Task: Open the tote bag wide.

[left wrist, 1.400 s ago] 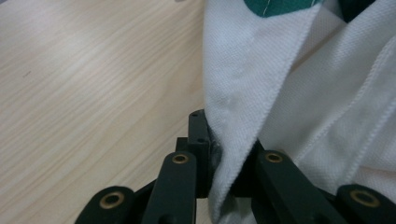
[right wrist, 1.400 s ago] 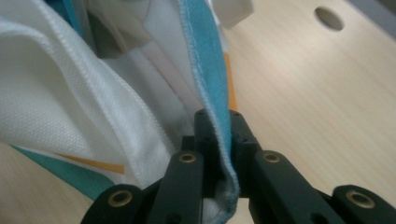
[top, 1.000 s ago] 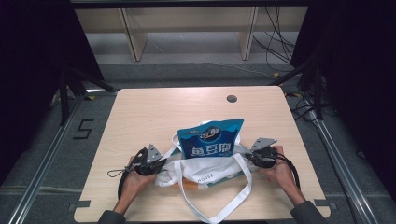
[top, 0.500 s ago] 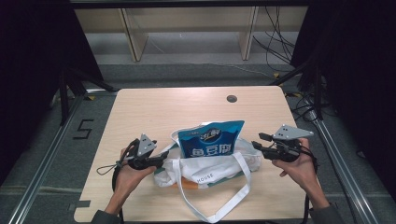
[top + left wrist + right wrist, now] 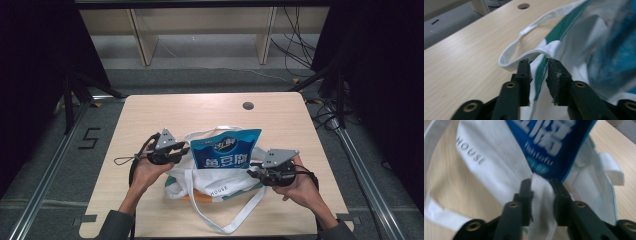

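Note:
A white tote bag point(image 5: 220, 184) with green trim lies at the table's near middle. A blue snack packet point(image 5: 226, 149) stands up out of its mouth. My left gripper point(image 5: 181, 154) is at the bag's left rim. In the left gripper view it point(image 5: 537, 67) is shut on the green-trimmed edge point(image 5: 541, 75), just below a white handle loop point(image 5: 524, 42). My right gripper point(image 5: 254, 172) is at the bag's right side. In the right gripper view it point(image 5: 541, 187) is shut on a fold of the bag's white cloth point(image 5: 541, 195), under the blue packet point(image 5: 554, 142).
The wooden table point(image 5: 200, 110) has a round cable hole point(image 5: 248, 106) at the far middle. One long white strap point(image 5: 240, 215) trails from the bag toward the near edge. Shelving and cables stand beyond the table's far side.
My right gripper, which was off to the right of the bag, has moved back left and shut on its cloth. My left gripper has shifted up and right along the rim.

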{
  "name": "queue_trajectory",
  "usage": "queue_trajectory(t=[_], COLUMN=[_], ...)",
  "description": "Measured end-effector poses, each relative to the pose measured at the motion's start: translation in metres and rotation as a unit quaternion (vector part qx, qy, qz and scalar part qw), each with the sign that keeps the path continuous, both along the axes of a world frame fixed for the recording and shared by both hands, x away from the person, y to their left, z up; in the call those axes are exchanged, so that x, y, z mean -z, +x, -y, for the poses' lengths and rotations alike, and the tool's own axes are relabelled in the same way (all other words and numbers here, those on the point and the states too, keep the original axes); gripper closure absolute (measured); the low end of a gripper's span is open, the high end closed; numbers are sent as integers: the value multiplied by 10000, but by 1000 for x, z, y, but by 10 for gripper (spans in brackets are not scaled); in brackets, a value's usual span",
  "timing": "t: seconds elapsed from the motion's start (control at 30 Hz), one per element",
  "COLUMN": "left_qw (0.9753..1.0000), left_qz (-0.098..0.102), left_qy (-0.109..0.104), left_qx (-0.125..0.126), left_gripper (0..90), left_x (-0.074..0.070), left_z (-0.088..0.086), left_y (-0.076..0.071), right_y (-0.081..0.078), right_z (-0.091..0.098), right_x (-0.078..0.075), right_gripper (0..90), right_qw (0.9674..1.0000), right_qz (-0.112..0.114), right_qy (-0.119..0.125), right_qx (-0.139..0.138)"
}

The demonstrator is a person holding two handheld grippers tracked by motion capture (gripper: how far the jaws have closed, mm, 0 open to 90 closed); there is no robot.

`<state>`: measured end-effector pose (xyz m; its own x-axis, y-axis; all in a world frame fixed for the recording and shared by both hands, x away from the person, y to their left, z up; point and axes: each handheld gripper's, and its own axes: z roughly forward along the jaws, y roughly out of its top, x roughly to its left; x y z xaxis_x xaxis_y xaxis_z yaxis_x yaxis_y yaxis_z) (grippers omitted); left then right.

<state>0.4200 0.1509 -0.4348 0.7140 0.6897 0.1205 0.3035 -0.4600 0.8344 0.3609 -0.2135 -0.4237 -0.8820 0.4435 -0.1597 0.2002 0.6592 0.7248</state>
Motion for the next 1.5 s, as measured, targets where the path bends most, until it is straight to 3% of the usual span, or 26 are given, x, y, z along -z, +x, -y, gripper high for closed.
queue_trajectory(t=[0.13, 0.17, 0.27, 0.33, 0.43, 0.47, 0.57, 0.6, 0.67, 0.7, 0.77, 0.83, 0.87, 0.9, 0.93, 1.07, 1.1, 1.17, 1.27, 1.3, 1.33, 1.37, 1.4, 1.43, 1.47, 1.5], left_qw=[9996, 9985, 9982, 9945, 9934, 9934, 9934, 9941, 9951, 9959, 9967, 9966, 9969, 9969, 9953, 9933, 9927, 9923, 9882, 9869, 9878, 9878, 9887, 9887, 9906, 9934], left_qz=[41, -106, -231, -776, -942, -923, -714, -634, -583, -523, -445, -451, -473, -473, -517, -609, -636, -631, -782, -877, -860, -860, -905, -905, -880, -678], left_qy=[199, 439, 404, 425, 334, 334, 570, 447, 362, 117, -228, -630, -599, -599, -823, -974, -1023, -1059, -1266, -1294, -1167, -1167, -939, -939, -722, -473], left_qx=[-175, -305, -386, -566, -560, -594, -688, -761, -714, -724, -645, -284, -170, -170, -45, 107, 78, 115, 368, 394, 570, 570, 743, 743, 756, 798], left_gripper=[836, 845, 839, 816, 815, 806, 771, 638, 569, 545, 525, 473, 456, 439, 429, 427, 422, 413, 343, 317, 326, 333, 359, 368, 368, 415], left_x=[9, 16, 31, 58, 72, 73, 64, 49, 38, 33, 15, -1, -3, -3, -2, 5, 7, 8, 9, 9, 10, 10, 18, 18, 19, 24], left_z=[2, 3, -1, -1, 1, 3, 10, 6, 1, 0, -6, -6, -7, -7, -5, -4, -3, -1, 3, 5, 11, 11, 20, 20, 23, 28], left_y=[13, 22, 36, 43, 45, 45, 40, 33, 27, 21, 2, -31, -37, -37, -51, -59, -60, -60, -60, -61, -63, -63, -67, -67, -68, -72], right_y=[-12, -22, -30, -34, -31, -29, -28, -27, -27, -28, -30, -31, -31, -31, -31, -25, -17, -14, 3, 10, 23, 23, 36, 45, 45, 50], right_z=[1, 2, 1, -5, -12, -16, -18, -16, -13, -8, -5, 6, 12, 12, 19, 31, 37, 38, 40, 38, 32, 32, 25, 18, 18, 14], right_x=[1, 4, 11, 32, 45, 56, 65, 63, 60, 54, 48, 24, 12, 12, -3, -20, -25, -26, -25, -24, -21, -21, -19, -16, -16, -15], right_gripper=[774, 780, 784, 787, 788, 786, 780, 752, 719, 603, 563, 492, 487, 487, 482, 480, 476, 476, 471, 471, 478, 478, 532, 565, 565, 616], right_qw=[9995, 9984, 9974, 9953, 9933, 9912, 9907, 9920, 9927, 9943, 9950, 9978, 9977, 9977, 9975, 9964, 9942, 9934, 9910, 9897, 9880, 9880, 9894, 9905, 9905, 9919], right_qz=[-32, -59, -159, -406, -427, -481, -490, -601, -750, -830, -873, -650, -592, -592, -350, -38, 85, 105, 73, 107, -19, -19, -37, -25, -25, -50], right_qy=[-250, -446, -575, -772, -970, -1129, -1177, -1035, -873, -608, -471, 55, 316, 316, 606, 755, 792, 792, 789, 824, 798, 798, 696, 668, 668, 582], right_qx=[-176, -346, -409, -419, -471, -489, -470, -413, -345, -264, -114, -132, -107, -107, -12, 392, 716, 821, 1075, 1165, 1323, 1323, 1272, 1202, 1202, 1129])
